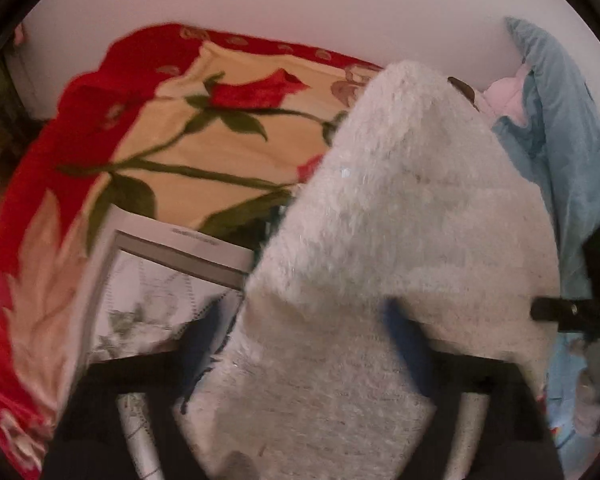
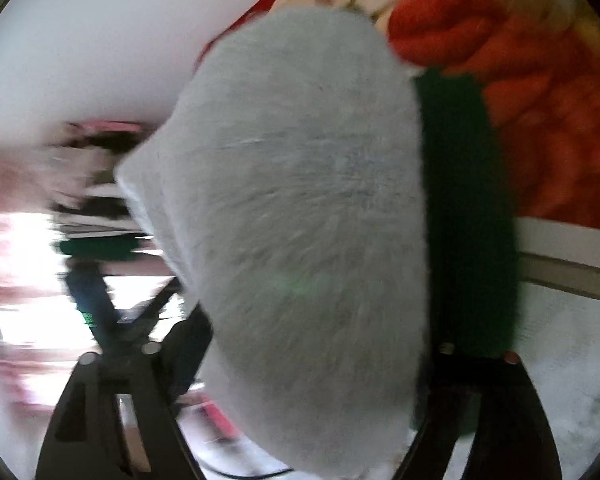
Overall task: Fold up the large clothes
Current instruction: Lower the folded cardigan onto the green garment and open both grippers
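fuzzy white garment (image 1: 400, 208) blocks view; rose blanket (image 1: 172, 132) behind, blue cloth (image 1: 560, 140) rt.

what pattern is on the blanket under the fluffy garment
Red roses with green stems on cream, red border, on the blanket; clearest in the left wrist view.

White fluffy garment (image 1: 400, 208), draped in a mound, over the rose-patterned blanket (image 1: 204, 152)

A fluffy white fleece garment (image 2: 300, 208) fills the centre of the frame, lying between the right gripper's (image 2: 332, 320) spread fingers, the dark green finger (image 2: 466, 216) beside its right edge, with a red and cream floral blanket (image 2: 540, 92) at upper right.
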The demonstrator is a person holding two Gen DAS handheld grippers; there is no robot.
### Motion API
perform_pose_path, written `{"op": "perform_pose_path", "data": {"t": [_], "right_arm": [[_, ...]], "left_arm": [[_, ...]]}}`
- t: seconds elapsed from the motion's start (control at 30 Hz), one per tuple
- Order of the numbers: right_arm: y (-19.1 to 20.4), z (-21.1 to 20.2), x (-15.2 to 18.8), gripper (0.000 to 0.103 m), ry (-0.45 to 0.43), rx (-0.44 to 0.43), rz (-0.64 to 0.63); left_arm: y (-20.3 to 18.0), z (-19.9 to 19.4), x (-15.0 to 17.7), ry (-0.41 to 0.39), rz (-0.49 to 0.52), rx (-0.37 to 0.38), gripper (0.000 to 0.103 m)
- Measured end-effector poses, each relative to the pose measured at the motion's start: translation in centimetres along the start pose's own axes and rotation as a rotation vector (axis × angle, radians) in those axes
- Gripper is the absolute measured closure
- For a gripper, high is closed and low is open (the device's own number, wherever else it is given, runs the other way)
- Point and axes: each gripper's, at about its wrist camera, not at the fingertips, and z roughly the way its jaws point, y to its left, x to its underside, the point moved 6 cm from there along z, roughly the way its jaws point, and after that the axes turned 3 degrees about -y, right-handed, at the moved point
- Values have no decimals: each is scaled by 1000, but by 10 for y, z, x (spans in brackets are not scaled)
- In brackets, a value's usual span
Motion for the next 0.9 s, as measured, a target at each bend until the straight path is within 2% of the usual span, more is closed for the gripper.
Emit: {"op": "perform_pose_path", "data": {"t": [0.07,0.23,0.27,0.37,0.43,0.47,0.53,0.9], "right_arm": [[8,-19,17,12,-66,173,-41],[35,-67,78,11,-215,580,-81],[30,-78,85,11,-229,625,-88],[71,-100,114,11,-278,750,-115],[95,-115,136,11,-324,813,-134],[112,-120,137,11,-334,821,-138],[132,-137,164,11,-365,843,-153],[258,-250,308,11,-527,885,-186]], "left_arm": [[-1,-16,1,-19,26,-64,0],[-1,-66,16,-70,39,-152,0],[-3,-76,20,-79,39,-163,0],[-12,-118,38,-114,41,-184,0],[-18,-145,50,-122,34,-168,0],[-23,-163,59,-129,31,-163,0],[-29,-192,72,-145,40,-155,0],[-55,-362,132,-238,76,-178,0]]}}
